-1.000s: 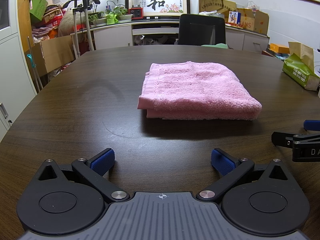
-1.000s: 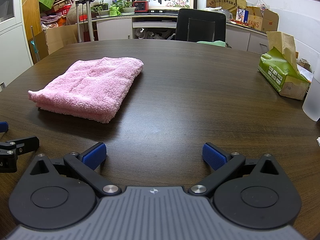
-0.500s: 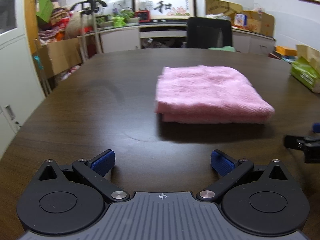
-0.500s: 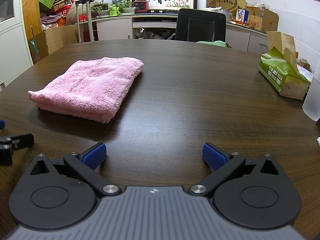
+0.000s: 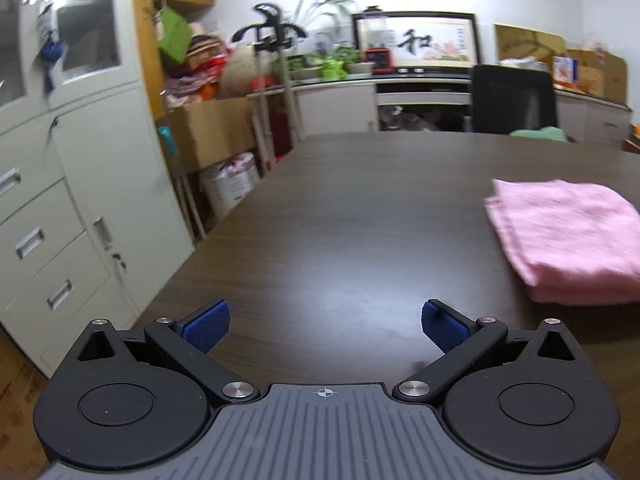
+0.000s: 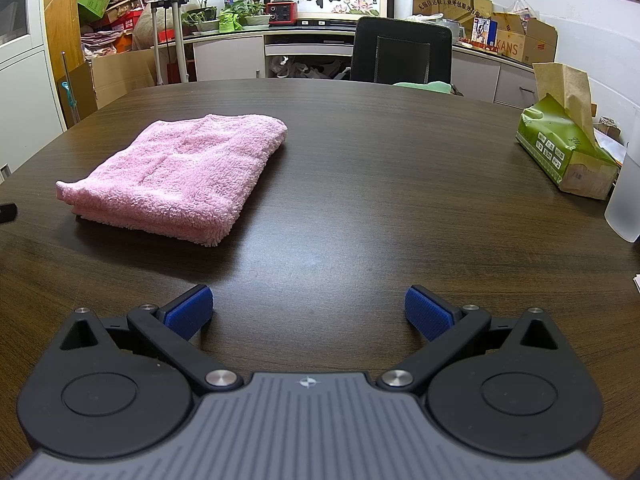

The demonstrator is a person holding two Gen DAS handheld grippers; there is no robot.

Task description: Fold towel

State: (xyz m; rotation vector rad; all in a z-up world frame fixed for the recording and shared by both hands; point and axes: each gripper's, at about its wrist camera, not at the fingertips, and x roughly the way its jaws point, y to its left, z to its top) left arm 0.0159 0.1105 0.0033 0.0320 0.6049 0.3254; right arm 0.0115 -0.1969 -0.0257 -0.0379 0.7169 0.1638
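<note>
On the dark wooden table (image 6: 360, 168), left of middle in the right wrist view: pink towel (image 6: 180, 176), folded into a thick rectangle, lying flat, layered edges toward the near side, rounded fold along its far right edge. Wide bare tabletop to its right and near side. Right gripper (image 6: 308, 310) spread wide with nothing between the blue pads (image 6: 188, 312), low over the near part of the table, well apart from the towel. Left gripper (image 5: 325, 322) likewise spread wide and empty, near the table's left edge, angled toward the white cabinets (image 5: 60, 200); towel (image 5: 568, 236) at the right margin of that view, somewhat blurred. Near the far right edge: green tissue pack (image 6: 564, 148), well apart from the towel. Beyond the far edge: black chair (image 6: 402, 54).
</note>
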